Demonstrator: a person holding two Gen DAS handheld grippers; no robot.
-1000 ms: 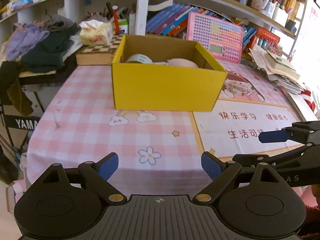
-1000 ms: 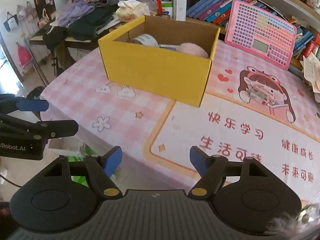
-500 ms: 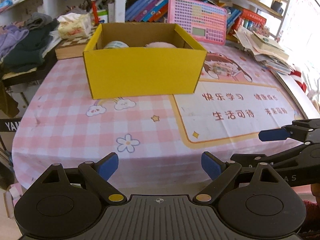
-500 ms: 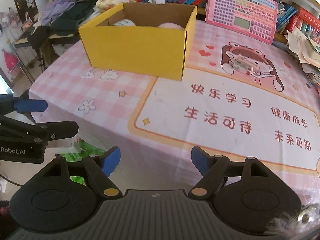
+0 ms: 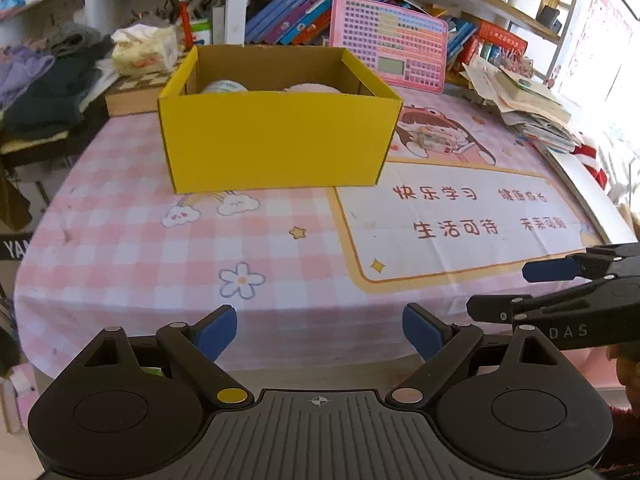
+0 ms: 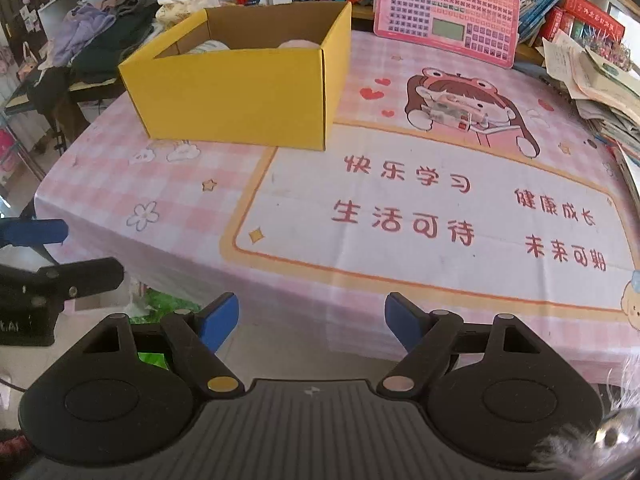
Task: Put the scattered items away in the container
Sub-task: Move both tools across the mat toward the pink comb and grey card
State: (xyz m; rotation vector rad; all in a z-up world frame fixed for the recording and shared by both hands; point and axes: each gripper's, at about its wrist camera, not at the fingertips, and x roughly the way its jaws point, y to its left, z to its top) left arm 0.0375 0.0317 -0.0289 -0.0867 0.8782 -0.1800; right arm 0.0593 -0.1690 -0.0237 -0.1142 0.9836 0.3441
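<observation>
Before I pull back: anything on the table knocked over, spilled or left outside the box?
Nothing stands out. The yellow box sits upright and undamaged on the pink tablecloth, with items showing inside it. No loose item lies on the cloth around it. Both grippers are empty.

On the pink tablecloth (image 6: 400, 216) I read four rows of red Chinese characters inside the orange-bordered panel: 快乐学习 at far left, 健康成长 at far right, 生活可待 at near left, 未来可期 at near right. In my left wrist view, the right gripper (image 5: 496, 292) carries the letters "DAS" on its black body, likely the end of a longer word. At the left edge of that view, white letters "YA" show on a dark object (image 5: 14, 246) below the table, cut off by the frame. Book spines and the pink keypad toy are too small for me to read.
</observation>
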